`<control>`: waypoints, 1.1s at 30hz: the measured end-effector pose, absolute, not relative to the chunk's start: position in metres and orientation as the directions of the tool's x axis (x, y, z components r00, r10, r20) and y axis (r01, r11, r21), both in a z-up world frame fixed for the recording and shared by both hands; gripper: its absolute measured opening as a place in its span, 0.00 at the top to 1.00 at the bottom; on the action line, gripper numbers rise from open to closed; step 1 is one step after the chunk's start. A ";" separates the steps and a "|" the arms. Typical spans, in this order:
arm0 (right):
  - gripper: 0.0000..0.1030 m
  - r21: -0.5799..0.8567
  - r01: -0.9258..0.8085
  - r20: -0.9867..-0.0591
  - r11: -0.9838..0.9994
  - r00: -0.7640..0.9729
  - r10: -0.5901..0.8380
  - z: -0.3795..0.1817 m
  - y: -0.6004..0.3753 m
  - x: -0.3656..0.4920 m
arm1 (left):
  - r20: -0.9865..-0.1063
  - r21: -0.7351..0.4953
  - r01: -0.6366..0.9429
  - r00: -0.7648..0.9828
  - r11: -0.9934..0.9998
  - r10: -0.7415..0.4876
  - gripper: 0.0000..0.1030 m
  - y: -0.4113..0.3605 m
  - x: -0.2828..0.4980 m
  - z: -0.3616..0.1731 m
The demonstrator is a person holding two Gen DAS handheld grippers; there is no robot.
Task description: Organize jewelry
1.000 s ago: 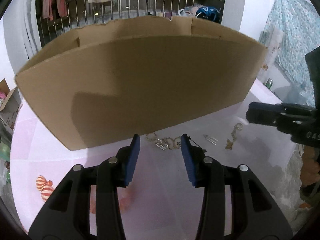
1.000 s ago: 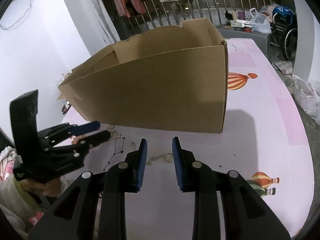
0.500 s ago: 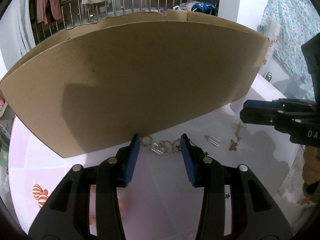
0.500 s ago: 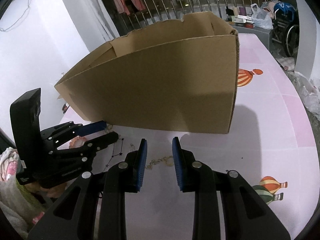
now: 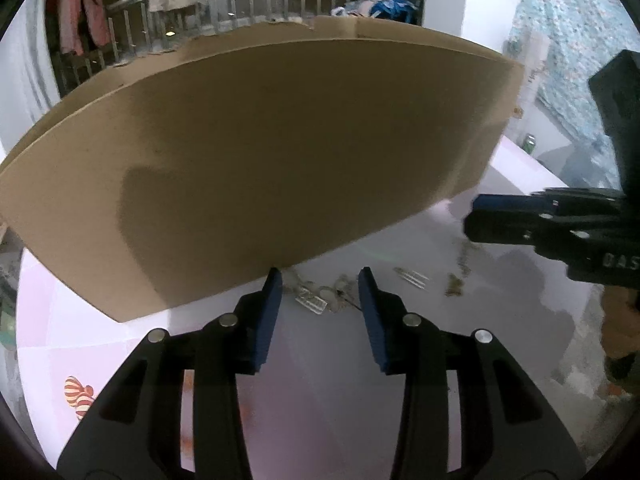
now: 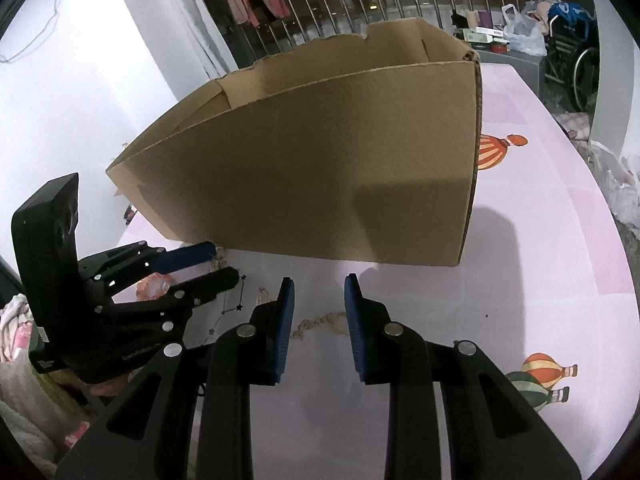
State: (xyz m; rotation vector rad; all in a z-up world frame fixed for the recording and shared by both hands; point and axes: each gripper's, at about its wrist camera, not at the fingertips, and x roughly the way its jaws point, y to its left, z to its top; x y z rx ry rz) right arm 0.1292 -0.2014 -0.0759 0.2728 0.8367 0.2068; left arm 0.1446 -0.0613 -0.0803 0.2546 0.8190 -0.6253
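Beside cardboard box [image 5: 256,160] base edge, scattered jewelry [image 5: 320,296], left hand-held gripper [image 5: 320,280] jaws apart

The cardboard box [image 6: 320,160] walls off the far side; pink tabletop [image 6: 540,272] right lies open.

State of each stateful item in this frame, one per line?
cardboard box: open-topped, upright on the table.
left gripper: open, jaws just closing a little around a jewelry cluster, not pressing it.
right gripper: open, empty, a chain lying loose on the table between its fingers.
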 end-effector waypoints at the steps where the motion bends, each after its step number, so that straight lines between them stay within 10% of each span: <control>1: 0.75 0.315 -0.073 -0.702 0.946 0.654 0.284 -0.076 -0.202 0.129 | -0.748 -0.045 0.626 0.496 0.779 -0.441 0.66 -0.062 0.142 -0.080; 33: 0.75 0.344 -0.060 -0.717 0.937 0.627 0.304 -0.079 -0.205 0.112 | -0.763 -0.071 0.602 0.481 0.795 -0.432 0.78 -0.075 0.115 -0.073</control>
